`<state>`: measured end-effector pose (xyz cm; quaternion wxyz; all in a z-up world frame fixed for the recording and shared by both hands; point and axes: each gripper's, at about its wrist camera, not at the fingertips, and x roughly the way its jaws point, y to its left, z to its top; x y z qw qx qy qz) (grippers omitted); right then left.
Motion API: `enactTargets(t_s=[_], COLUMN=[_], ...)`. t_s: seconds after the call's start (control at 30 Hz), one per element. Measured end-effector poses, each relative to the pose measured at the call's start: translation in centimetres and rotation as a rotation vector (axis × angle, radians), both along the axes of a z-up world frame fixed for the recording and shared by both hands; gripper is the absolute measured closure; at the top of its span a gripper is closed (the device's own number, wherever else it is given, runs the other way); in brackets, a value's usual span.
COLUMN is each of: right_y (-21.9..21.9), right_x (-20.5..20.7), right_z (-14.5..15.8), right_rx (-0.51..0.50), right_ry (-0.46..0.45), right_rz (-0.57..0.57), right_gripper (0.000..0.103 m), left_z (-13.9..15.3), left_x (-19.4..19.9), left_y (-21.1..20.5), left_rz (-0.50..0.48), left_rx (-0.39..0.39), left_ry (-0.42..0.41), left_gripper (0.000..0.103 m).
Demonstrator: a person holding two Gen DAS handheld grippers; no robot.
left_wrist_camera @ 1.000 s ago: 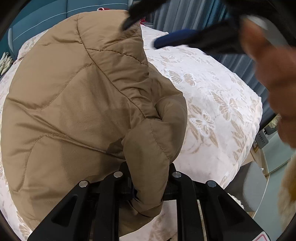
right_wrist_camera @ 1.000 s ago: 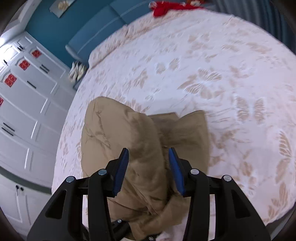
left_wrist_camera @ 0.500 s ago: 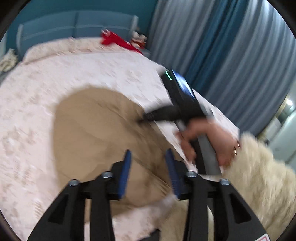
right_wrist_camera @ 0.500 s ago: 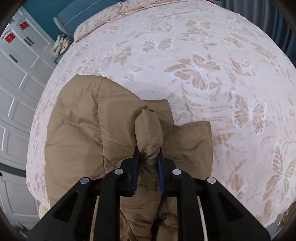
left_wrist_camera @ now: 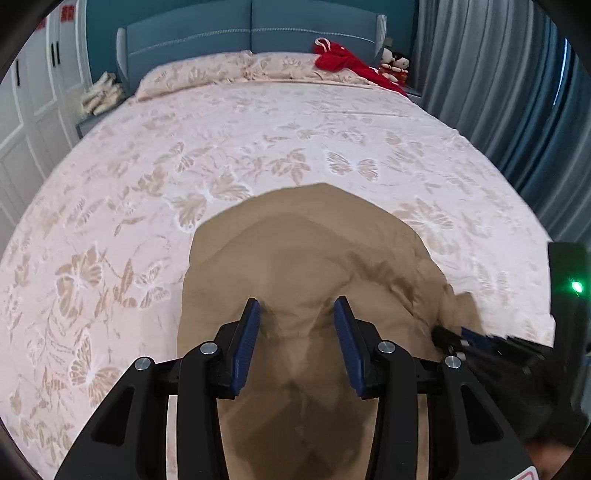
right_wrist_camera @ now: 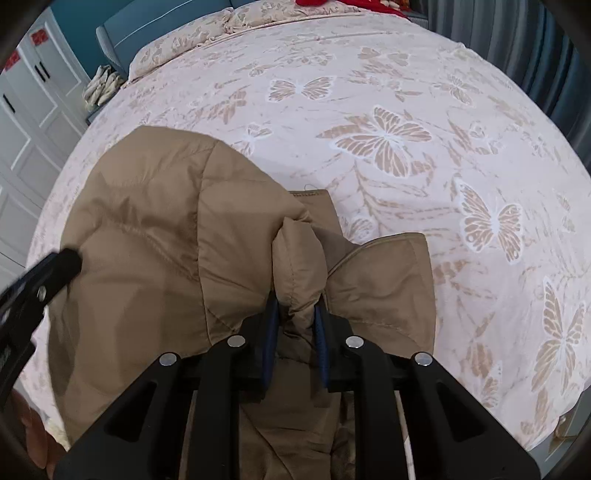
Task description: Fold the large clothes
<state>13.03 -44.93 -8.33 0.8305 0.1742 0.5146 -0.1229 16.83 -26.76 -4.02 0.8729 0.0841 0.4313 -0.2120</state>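
A tan quilted jacket (left_wrist_camera: 306,251) lies bunched near the foot of the bed with the butterfly-print cover (left_wrist_camera: 221,147). My left gripper (left_wrist_camera: 296,301) hovers just above the jacket, open, with nothing pinched between its blue pads. In the right wrist view my right gripper (right_wrist_camera: 296,301) is shut on a raised fold of the jacket (right_wrist_camera: 147,229), near its right side. The right gripper's tip (left_wrist_camera: 443,336) also shows at the jacket's right edge in the left wrist view. The left gripper's finger (right_wrist_camera: 70,258) reaches in over the jacket's left part.
A red garment (left_wrist_camera: 340,61) and plush toys (left_wrist_camera: 393,61) lie by the blue headboard (left_wrist_camera: 251,29). Grey-blue curtains (left_wrist_camera: 498,92) run along the right of the bed, white wardrobe doors (right_wrist_camera: 22,129) along the left. A pale pile (left_wrist_camera: 99,94) sits on the nightstand.
My left gripper let go of the jacket fold, opened and drew back and up. My right gripper came down and closed on a fold of the jacket.
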Motion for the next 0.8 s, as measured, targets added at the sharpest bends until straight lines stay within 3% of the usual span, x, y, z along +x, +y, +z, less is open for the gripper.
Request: enactTargets(t_s=[0.13,0.8], right_y=[0.7,-0.8], right_x=[0.0,-0.1], right_z=[-1.2,-4.6], right_rx=[-0.037,0.076], right_ry=[0.003,-0.052], right_rz=[-0.001,-0.051], right_gripper=[0.085,0.083], left_z=[-1.2,-6.2], left_x=[0.2,1.2], left_y=[-1.2,-2.7], left_rz=[0.000,0.022], left_rx=[0.034,0.082], left_ry=[-0.028,-0.080], left_gripper=[0.060,0.048])
